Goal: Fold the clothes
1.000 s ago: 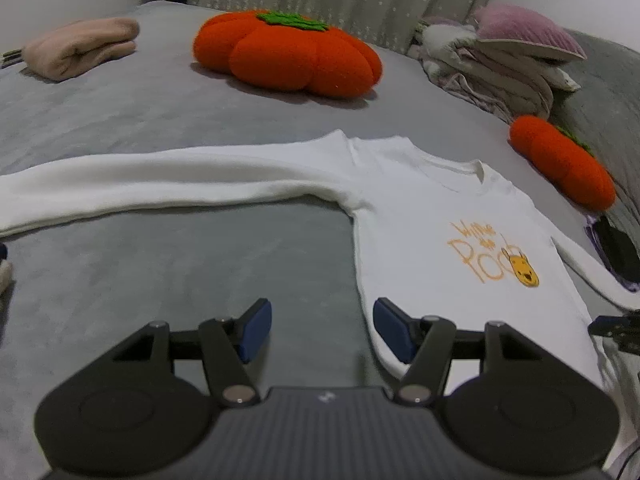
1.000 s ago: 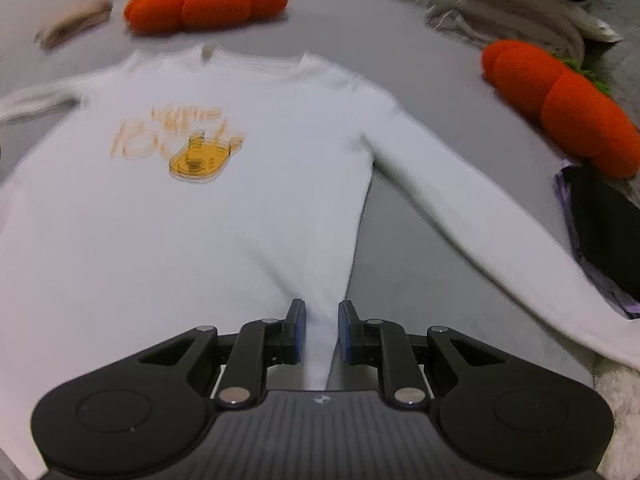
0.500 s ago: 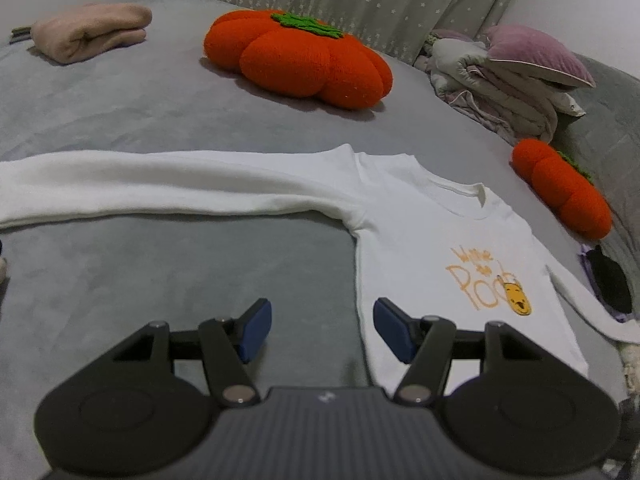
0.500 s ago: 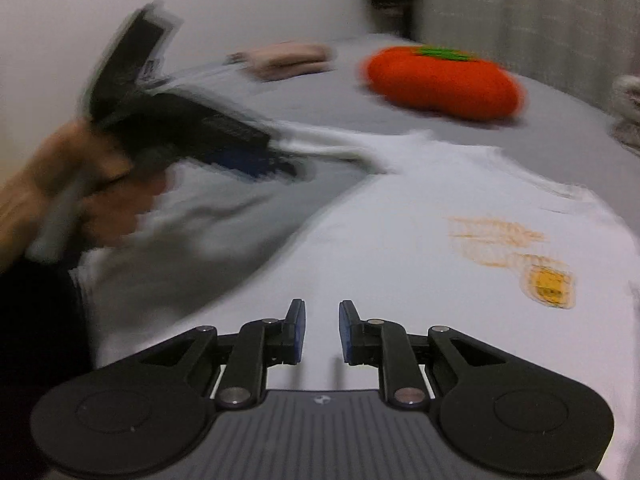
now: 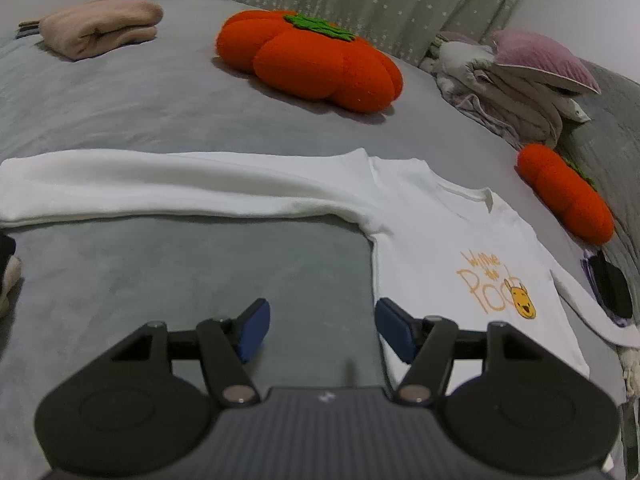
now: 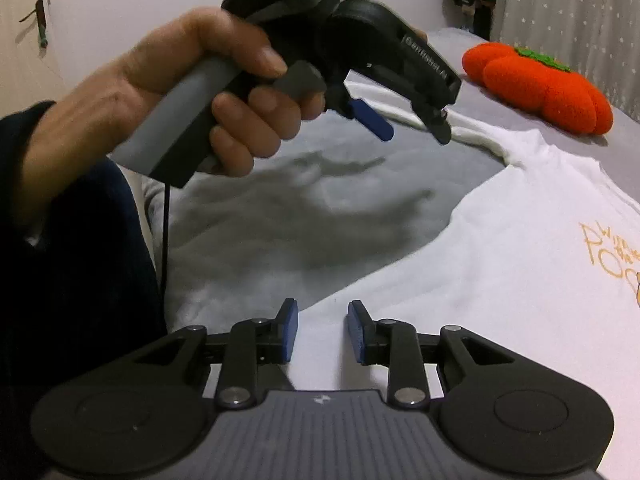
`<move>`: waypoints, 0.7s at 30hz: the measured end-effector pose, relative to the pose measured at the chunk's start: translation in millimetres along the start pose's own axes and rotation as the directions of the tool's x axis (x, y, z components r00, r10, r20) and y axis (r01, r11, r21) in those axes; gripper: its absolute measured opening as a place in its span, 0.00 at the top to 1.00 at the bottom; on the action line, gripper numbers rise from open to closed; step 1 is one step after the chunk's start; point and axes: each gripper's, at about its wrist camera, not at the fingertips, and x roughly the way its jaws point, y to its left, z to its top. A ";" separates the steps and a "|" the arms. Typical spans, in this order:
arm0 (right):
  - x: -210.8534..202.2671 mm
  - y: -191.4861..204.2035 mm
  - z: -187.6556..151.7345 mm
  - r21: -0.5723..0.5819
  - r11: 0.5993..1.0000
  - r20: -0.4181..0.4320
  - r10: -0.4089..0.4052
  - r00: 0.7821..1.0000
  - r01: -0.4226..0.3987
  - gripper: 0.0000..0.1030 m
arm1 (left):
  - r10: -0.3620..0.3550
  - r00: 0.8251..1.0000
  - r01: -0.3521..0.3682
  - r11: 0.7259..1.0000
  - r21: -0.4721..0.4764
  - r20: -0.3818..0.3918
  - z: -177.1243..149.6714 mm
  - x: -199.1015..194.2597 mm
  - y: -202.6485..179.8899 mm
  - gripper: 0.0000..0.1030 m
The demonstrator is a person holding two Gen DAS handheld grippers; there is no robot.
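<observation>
Shirt: white long-sleeved shirt (image 5: 436,248) lies flat on the grey bed (image 5: 160,280), chest print up, one sleeve stretched straight out from the shoulder.
Open room: bare bed below that sleeve, beside the shirt's side edge.
Far side of shirt: large orange cushion (image 5: 312,56); smaller orange cushion (image 5: 568,200) past the other shoulder.
Left tool (image 5: 322,328): wide, empty, over bare bed just beside the shirt's side edge, tilted downward; a hand (image 6: 168,100) grips its handle.
Right tool (image 6: 322,336): narrow gap, jaws just been opening, nothing between them, above the shirt's lower edge.
</observation>
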 end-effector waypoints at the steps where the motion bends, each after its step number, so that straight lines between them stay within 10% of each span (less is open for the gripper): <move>1: -0.5 1.3 -0.6 -0.003 1.000 0.002 -0.003 1.000 0.003 0.73 | -0.001 1.000 0.001 1.000 0.004 -0.001 0.0 0.4 -1.0 0.40; 12: 6.7 37.2 -6.2 -0.204 0.978 0.011 -0.046 0.999 0.048 0.62 | -0.009 1.000 0.009 1.000 0.008 -0.012 -1.8 1.8 -2.4 0.39; 21: -8.3 13.9 2.0 -0.078 0.997 0.029 0.030 0.999 -0.028 0.87 | -0.011 1.000 0.011 1.000 0.001 -0.010 -2.2 0.7 -0.3 0.38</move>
